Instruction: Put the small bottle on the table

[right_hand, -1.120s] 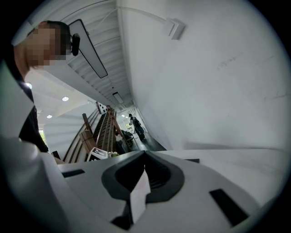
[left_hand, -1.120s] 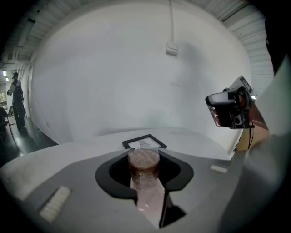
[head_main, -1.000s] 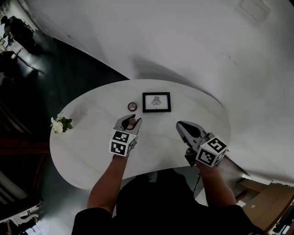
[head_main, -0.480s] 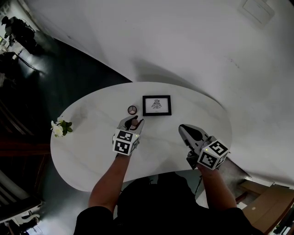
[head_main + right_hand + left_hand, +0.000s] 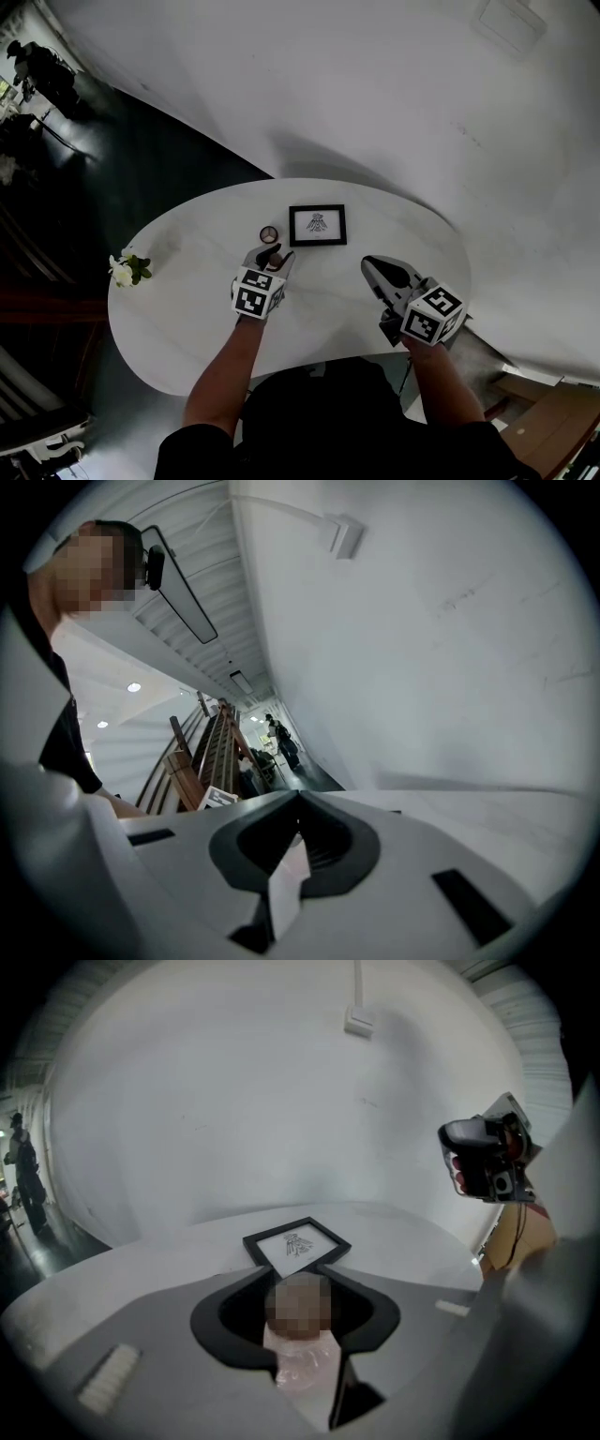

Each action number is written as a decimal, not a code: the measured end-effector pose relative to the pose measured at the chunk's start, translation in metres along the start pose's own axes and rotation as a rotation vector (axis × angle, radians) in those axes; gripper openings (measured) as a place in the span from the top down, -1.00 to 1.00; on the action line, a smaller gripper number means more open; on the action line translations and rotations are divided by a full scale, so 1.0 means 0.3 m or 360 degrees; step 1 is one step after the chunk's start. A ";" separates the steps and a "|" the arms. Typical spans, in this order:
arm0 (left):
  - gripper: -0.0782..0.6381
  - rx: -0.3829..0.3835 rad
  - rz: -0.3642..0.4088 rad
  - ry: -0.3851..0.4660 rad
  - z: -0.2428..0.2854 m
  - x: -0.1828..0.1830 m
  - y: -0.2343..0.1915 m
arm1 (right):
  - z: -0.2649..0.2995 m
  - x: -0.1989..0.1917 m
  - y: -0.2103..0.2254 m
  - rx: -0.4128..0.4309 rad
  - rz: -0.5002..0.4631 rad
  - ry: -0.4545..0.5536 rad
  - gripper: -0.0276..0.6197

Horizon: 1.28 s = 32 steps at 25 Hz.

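Observation:
The small bottle [image 5: 302, 1337], pinkish with a brownish cap, stands in the hollow between the jaws of my left gripper [image 5: 300, 1279]. Those jaws are opening, and the bottle still sits between them. In the head view the left gripper [image 5: 269, 258] is low over the white oval table [image 5: 187, 281], with the bottle [image 5: 276, 260] showing at its tips. My right gripper [image 5: 379, 271] hovers over the table's right side, shut with nothing in it. In its own view the right gripper [image 5: 298, 803] has its jaws meeting.
A black picture frame [image 5: 317, 226] lies just beyond the left gripper, also in the left gripper view [image 5: 296, 1243]. A small round object [image 5: 269, 234] sits beside the frame. A white flower [image 5: 125, 270] lies near the table's left edge. Dark floor surrounds the table on the left.
My left gripper with the bottle has edged forward, closer to the small round object. The right gripper has hardly moved.

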State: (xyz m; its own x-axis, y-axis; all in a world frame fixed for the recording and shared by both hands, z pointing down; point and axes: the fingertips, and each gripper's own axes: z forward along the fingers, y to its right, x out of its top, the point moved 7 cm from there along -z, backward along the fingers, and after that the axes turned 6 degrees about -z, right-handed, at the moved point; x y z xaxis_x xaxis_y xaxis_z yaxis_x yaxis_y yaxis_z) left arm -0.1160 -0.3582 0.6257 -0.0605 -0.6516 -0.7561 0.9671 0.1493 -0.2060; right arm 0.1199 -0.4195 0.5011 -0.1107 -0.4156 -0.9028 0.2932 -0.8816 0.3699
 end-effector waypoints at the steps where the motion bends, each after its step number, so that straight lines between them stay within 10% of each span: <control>1: 0.41 -0.0021 0.0024 0.0013 -0.004 0.007 0.008 | 0.002 0.008 0.000 0.0006 -0.0008 0.0006 0.88; 32: 0.53 -0.0103 0.0191 0.0645 -0.732 0.136 -0.093 | 0.071 0.060 -0.488 -0.0034 -0.0240 0.0129 0.88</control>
State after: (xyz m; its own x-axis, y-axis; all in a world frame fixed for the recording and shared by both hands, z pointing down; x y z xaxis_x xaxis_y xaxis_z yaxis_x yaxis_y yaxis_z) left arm -0.1996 -0.2255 0.4641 -0.0529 -0.2834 -0.9575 0.9565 0.2611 -0.1301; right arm 0.0547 -0.3028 0.4354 -0.0783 -0.2586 -0.9628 0.2992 -0.9273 0.2248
